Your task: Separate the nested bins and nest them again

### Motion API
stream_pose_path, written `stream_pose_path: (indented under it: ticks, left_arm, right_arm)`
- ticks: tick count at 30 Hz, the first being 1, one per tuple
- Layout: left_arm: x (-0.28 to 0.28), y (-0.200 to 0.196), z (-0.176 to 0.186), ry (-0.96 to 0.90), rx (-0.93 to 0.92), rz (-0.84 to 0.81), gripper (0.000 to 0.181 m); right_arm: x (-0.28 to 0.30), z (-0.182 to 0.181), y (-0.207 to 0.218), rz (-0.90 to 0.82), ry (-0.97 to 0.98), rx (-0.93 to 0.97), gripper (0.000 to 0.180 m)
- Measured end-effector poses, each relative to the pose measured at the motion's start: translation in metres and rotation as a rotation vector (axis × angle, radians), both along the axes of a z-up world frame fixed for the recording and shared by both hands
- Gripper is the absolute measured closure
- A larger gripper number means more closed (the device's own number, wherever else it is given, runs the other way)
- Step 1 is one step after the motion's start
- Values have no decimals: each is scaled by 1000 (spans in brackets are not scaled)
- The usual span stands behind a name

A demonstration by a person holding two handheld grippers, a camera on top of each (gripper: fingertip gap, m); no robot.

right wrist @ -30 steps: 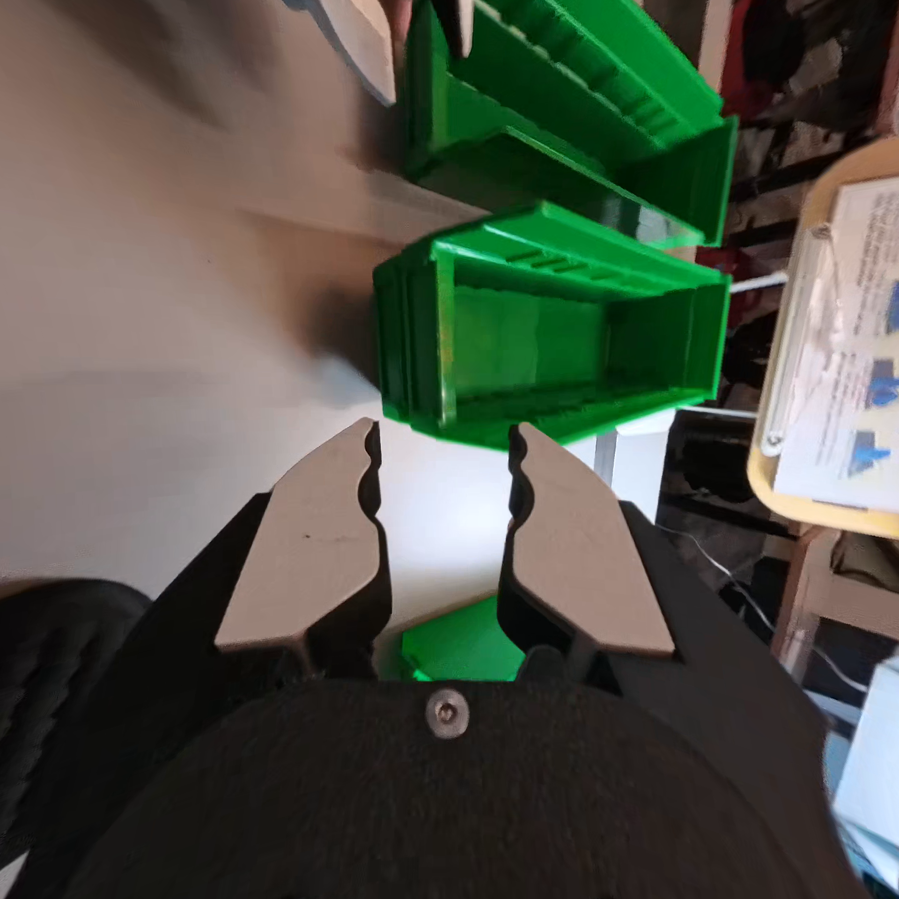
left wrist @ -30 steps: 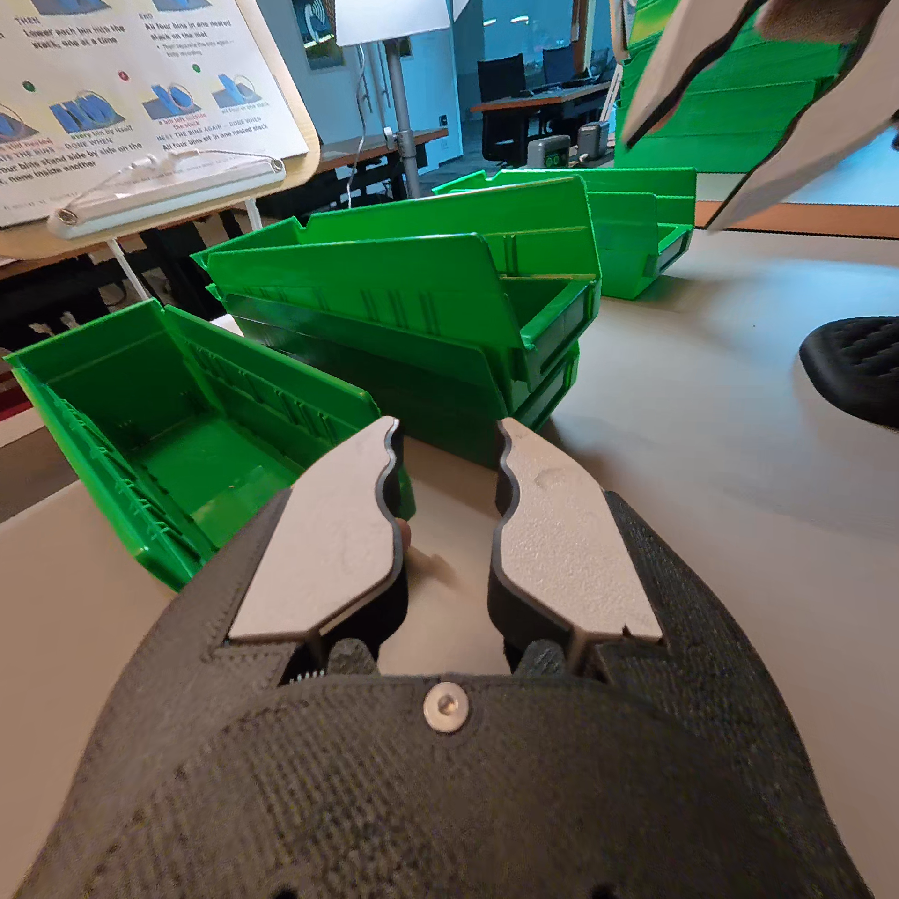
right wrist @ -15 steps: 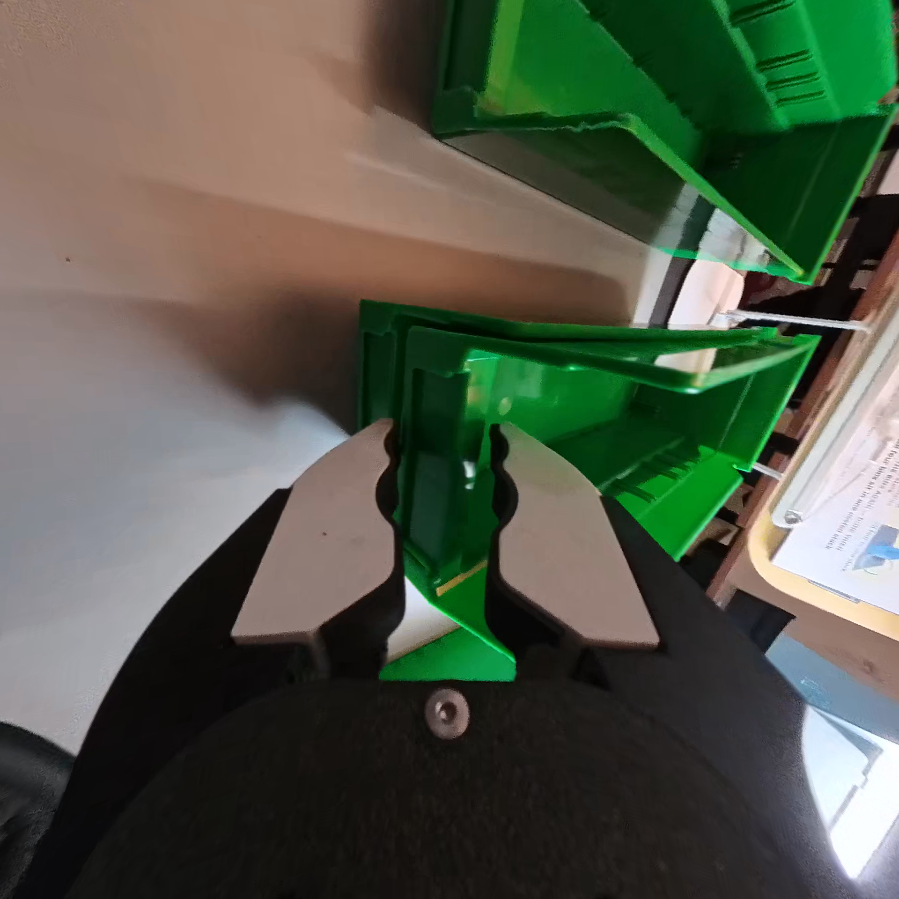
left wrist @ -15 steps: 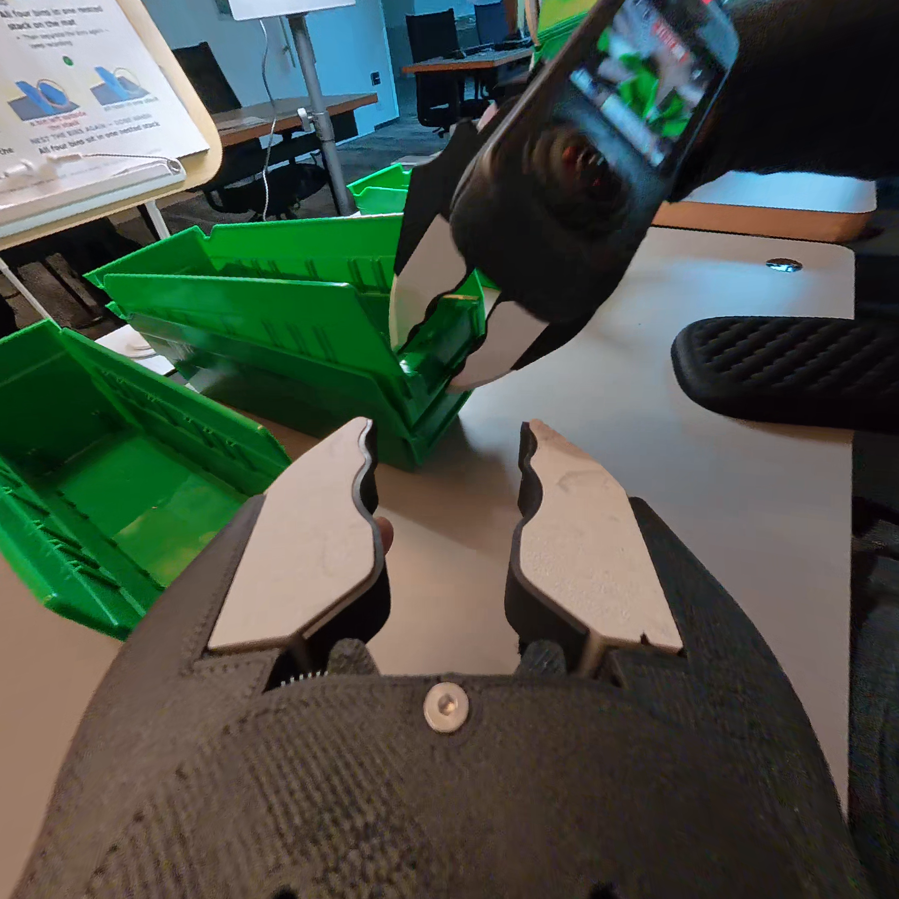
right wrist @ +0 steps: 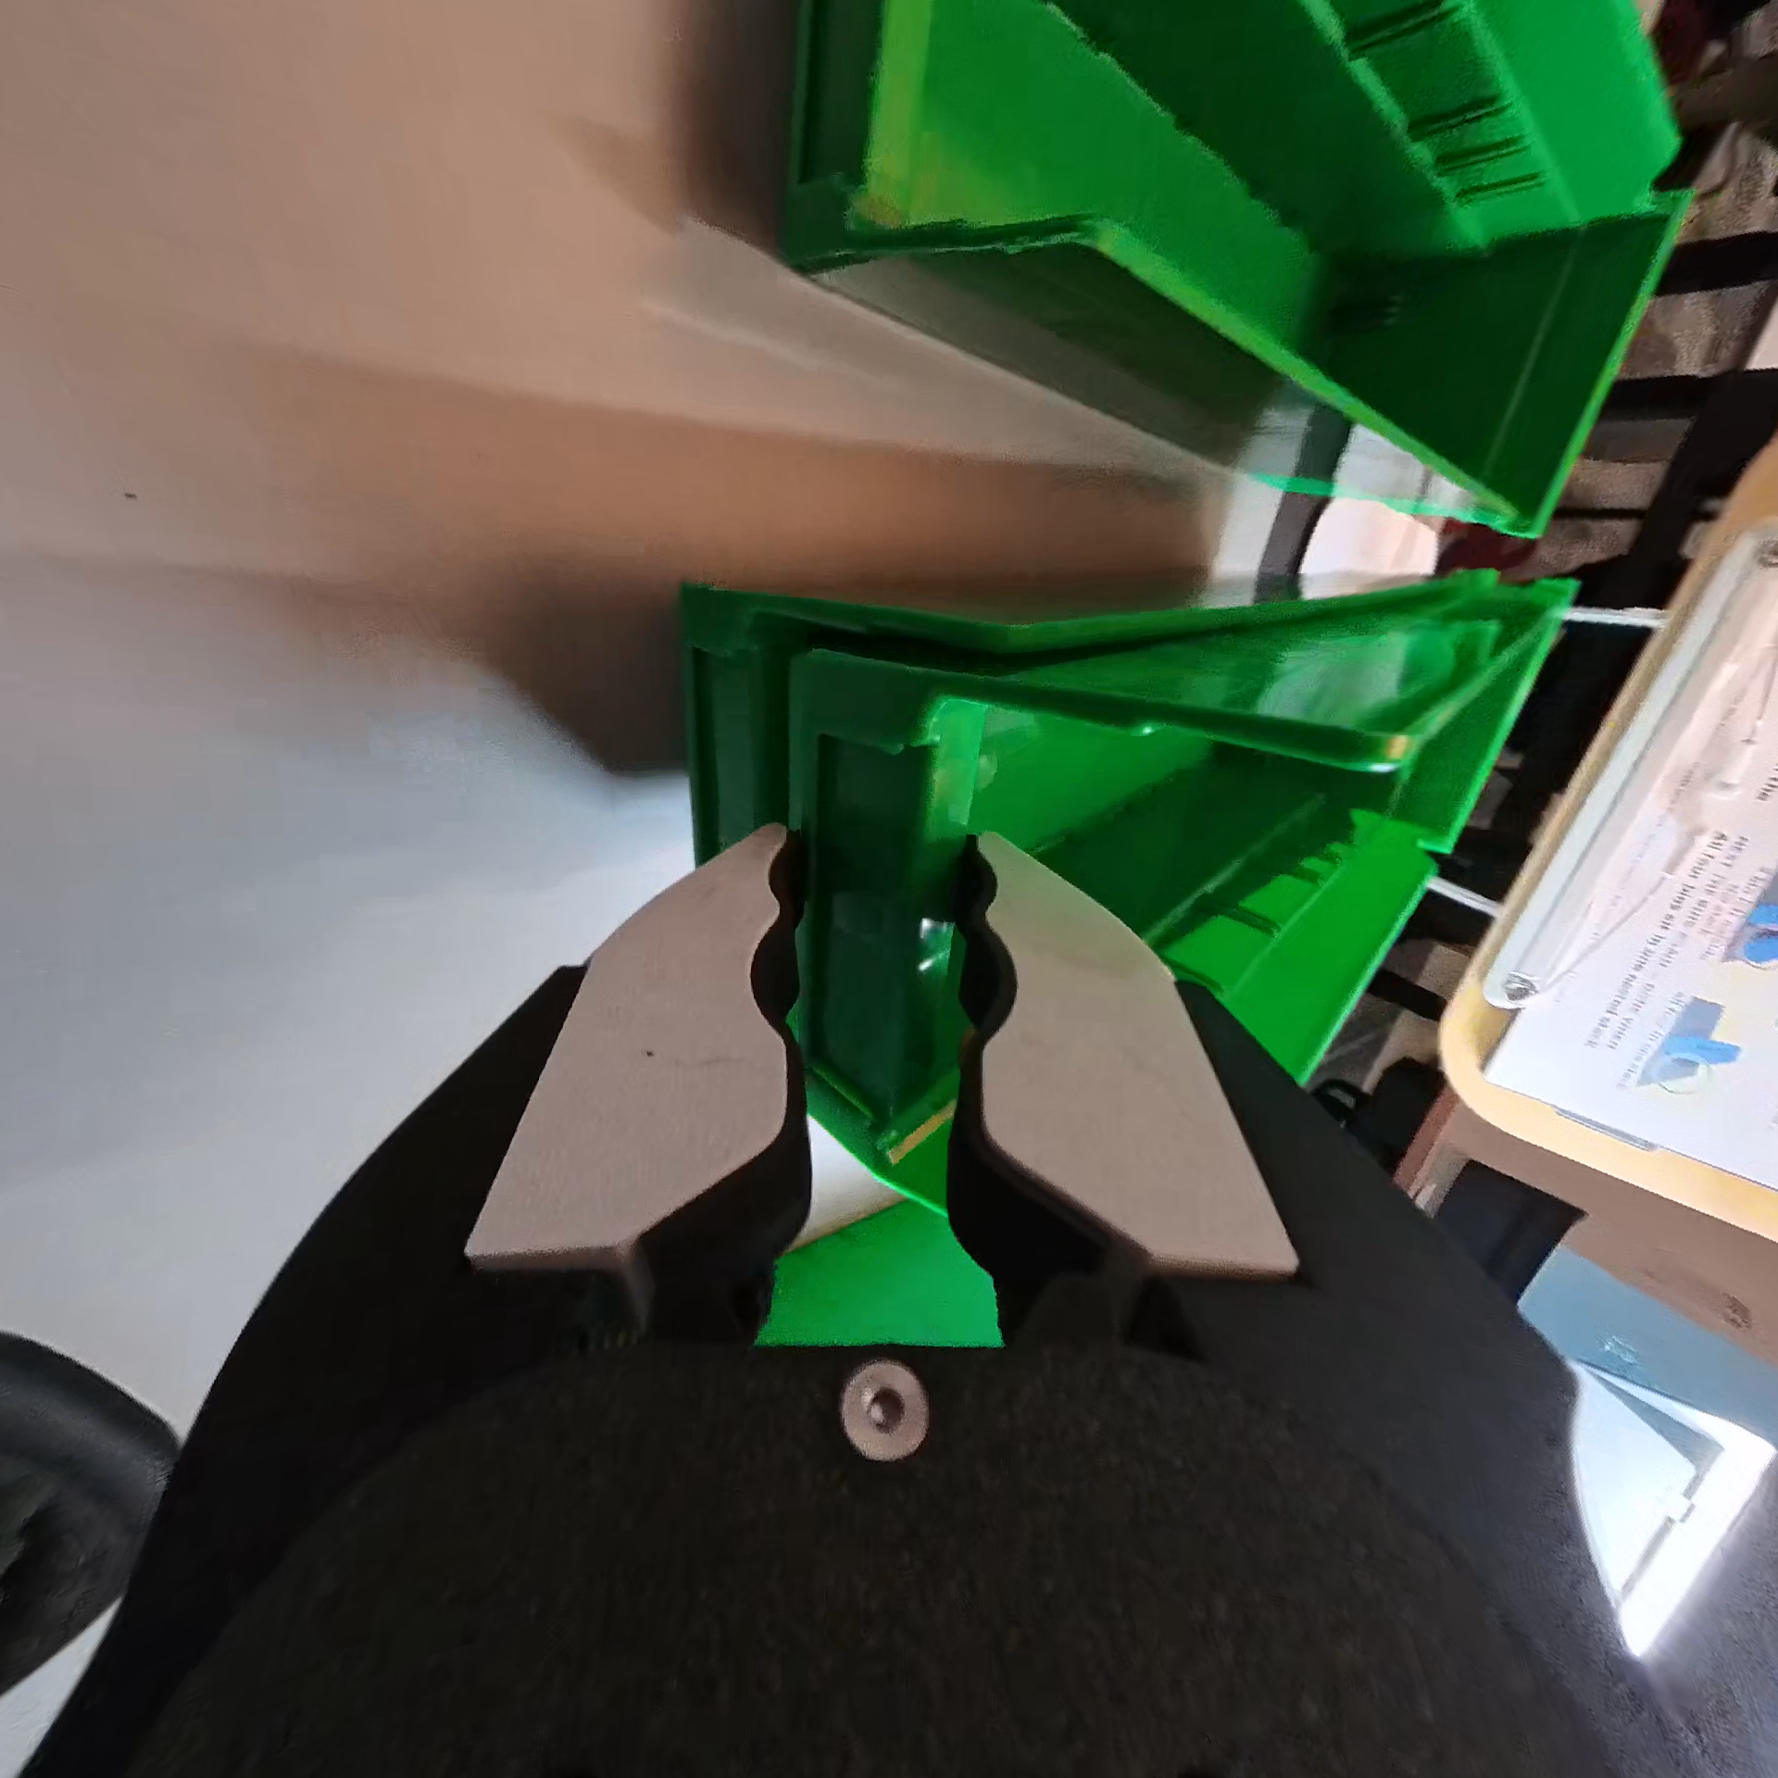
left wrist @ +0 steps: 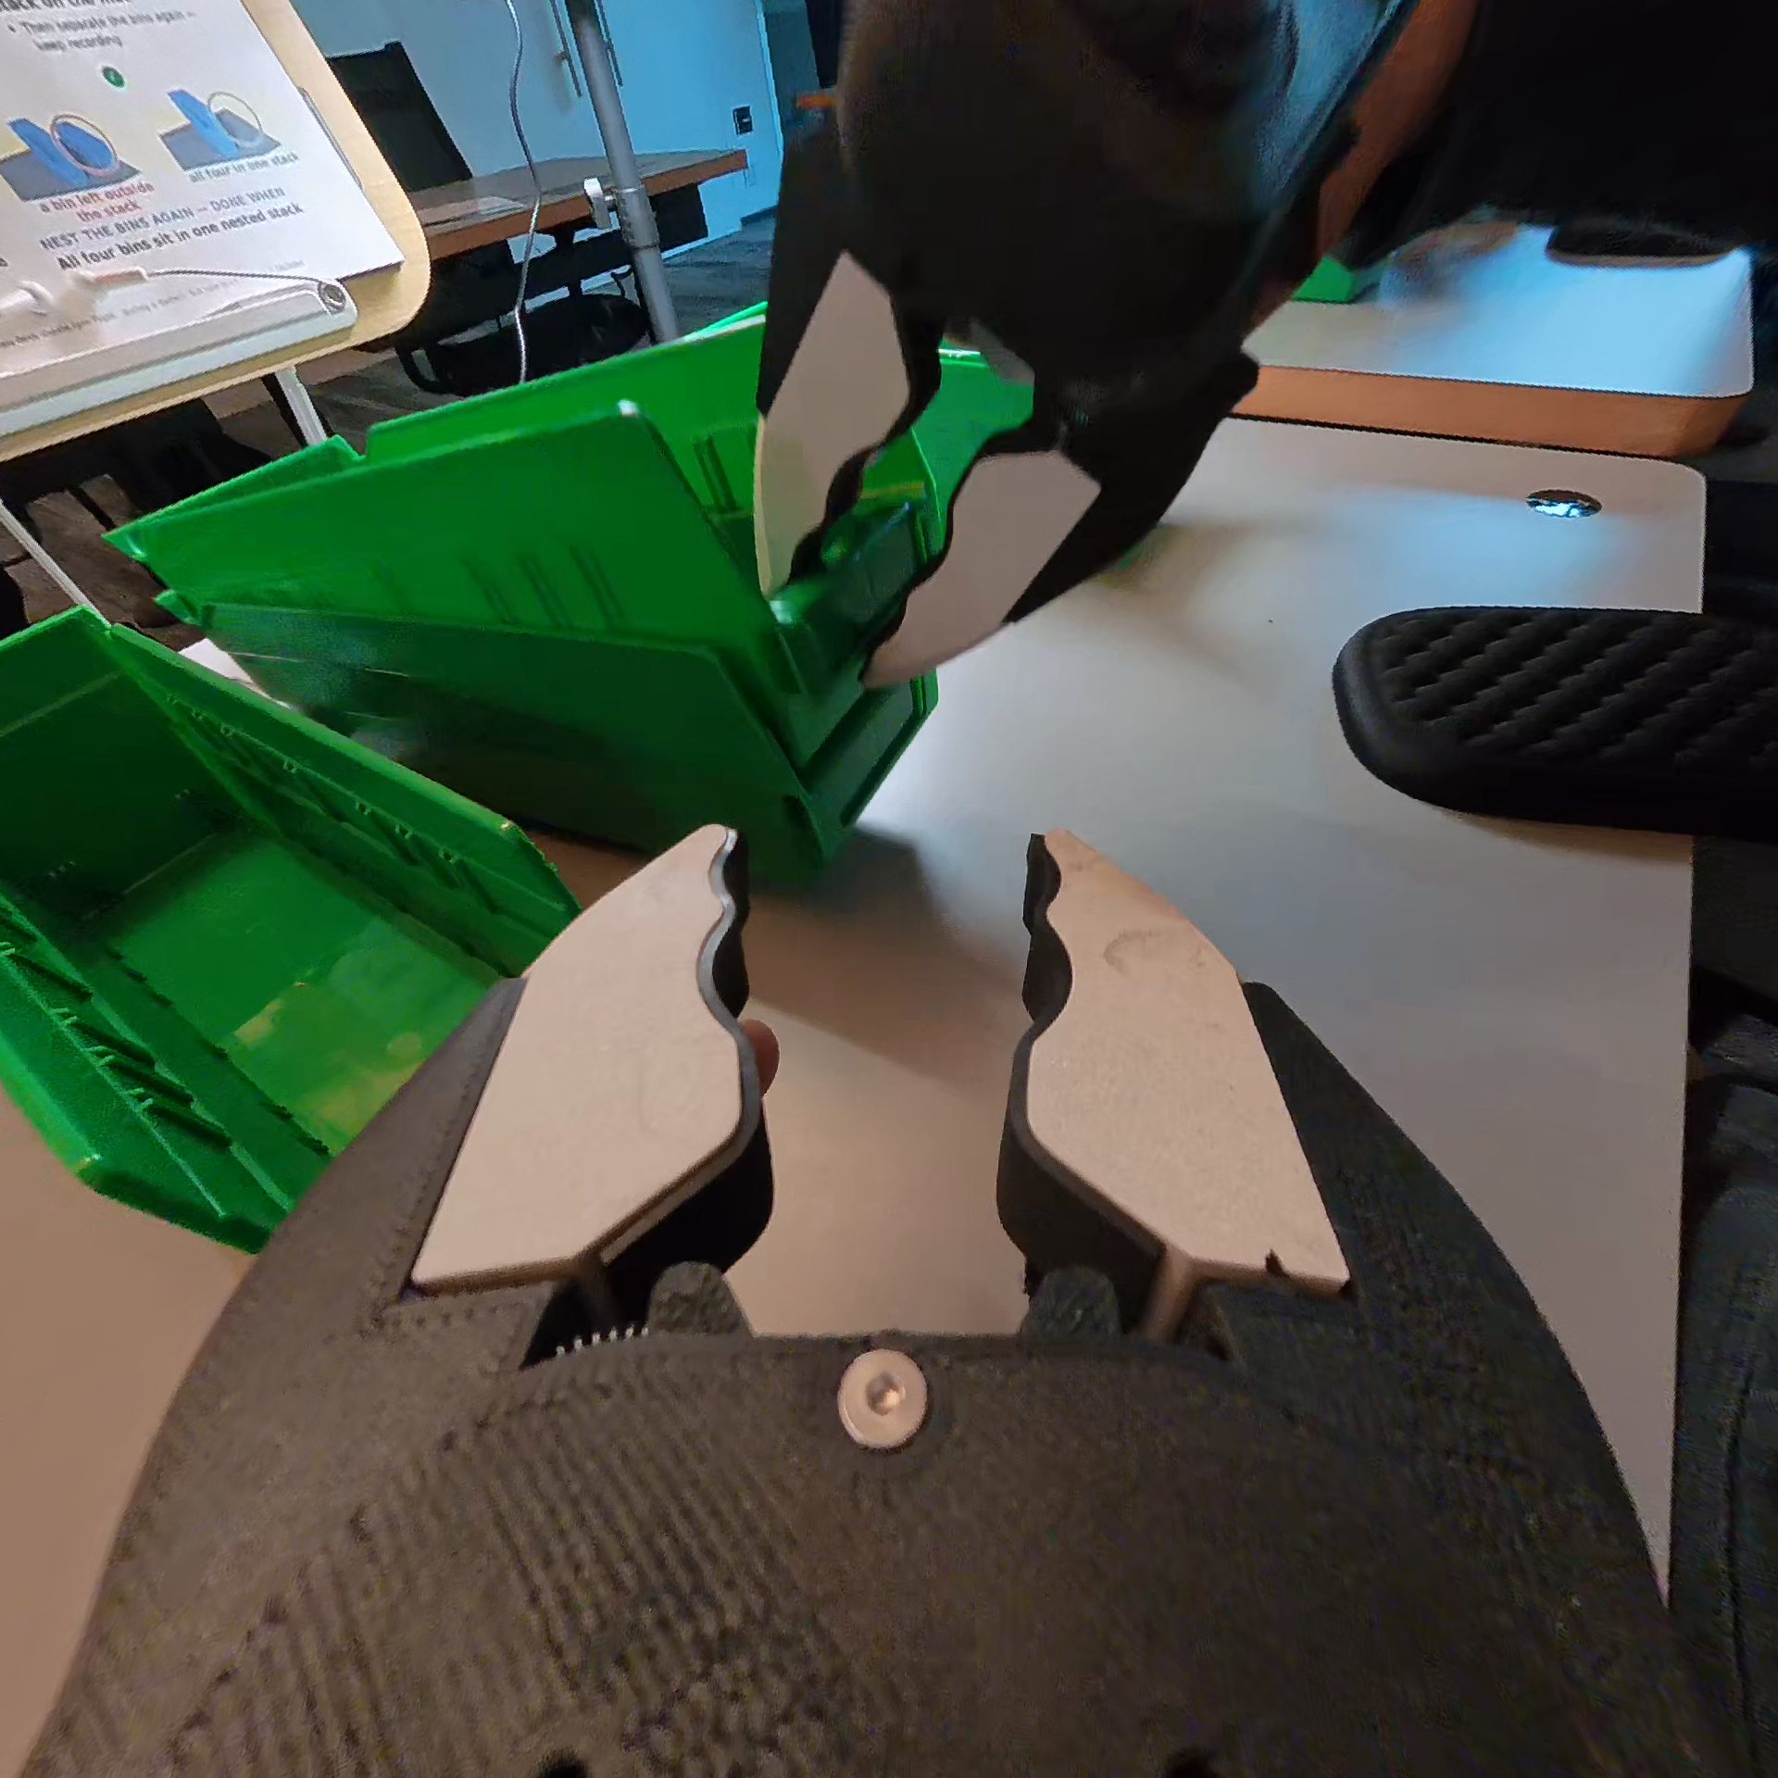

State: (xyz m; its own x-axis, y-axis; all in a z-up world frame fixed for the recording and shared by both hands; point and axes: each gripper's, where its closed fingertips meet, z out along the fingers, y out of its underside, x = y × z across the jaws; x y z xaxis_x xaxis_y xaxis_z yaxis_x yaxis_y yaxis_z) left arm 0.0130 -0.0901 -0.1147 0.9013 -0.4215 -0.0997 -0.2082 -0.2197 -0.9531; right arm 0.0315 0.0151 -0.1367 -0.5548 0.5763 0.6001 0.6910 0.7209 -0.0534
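Note:
A stack of nested green bins [left wrist: 577, 693] stands on the grey table [left wrist: 1251, 962]. My right gripper [right wrist: 880, 847] is shut on the front wall of the top bin [right wrist: 1106, 741]. In the left wrist view it [left wrist: 847, 568] comes down from above, and the top bin [left wrist: 462, 539] is tilted, its front end raised out of the stack. A single green bin [left wrist: 221, 924] lies to the left of the stack; it also shows in the right wrist view [right wrist: 1251, 241]. My left gripper [left wrist: 880, 847] is open and empty, just in front of the stack.
An instruction sheet on a clipboard stand [left wrist: 144, 192] rises behind the bins; it also shows in the right wrist view [right wrist: 1636, 866]. A black chair armrest [left wrist: 1559, 712] lies by the table's right edge. A metal pole [left wrist: 616, 183] and another table [left wrist: 1501, 337] stand behind. The gap from one gripper's tips to the other's is roughly 11 cm.
My right gripper came down onto the top bin's front wall, shut on it and raised that end. My left gripper drew back from the single bin and opened wider.

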Motion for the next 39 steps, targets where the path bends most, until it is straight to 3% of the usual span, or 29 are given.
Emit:
stream_pose_path:
  ticks: [19,39]
  left_arm:
    - [-3,5,-10,24,-17,18,126]
    - [-3,9,-19,32,-39,18,127]
  right_arm:
    - [-6,58,15,-51,101,50,149]
    - [-22,125,30,-39,119,-121,151]
